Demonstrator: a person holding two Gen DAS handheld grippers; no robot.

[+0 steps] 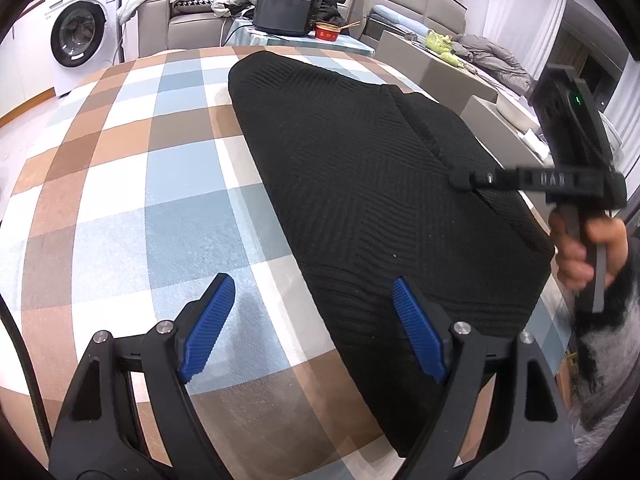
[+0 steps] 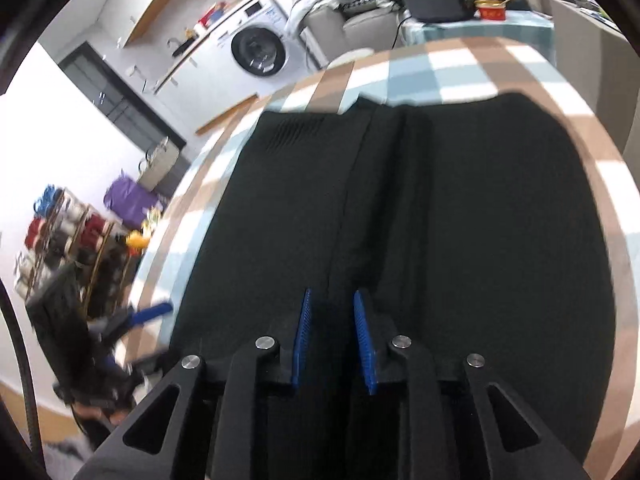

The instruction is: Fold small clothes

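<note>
A black ribbed knit garment lies partly folded on the checked tablecloth. My left gripper is open and empty, low over the garment's near left edge, one blue pad on the cloth side, the other over the knit. My right gripper comes in from the right, its tip on a fold of the garment. In the right wrist view the garment fills the frame and the right gripper has its blue pads narrowly apart around a raised ridge of black fabric.
A black appliance and a red bowl stand on a small table behind. A washing machine is at back left, sofas with clothes at back right. The left gripper also shows in the right wrist view.
</note>
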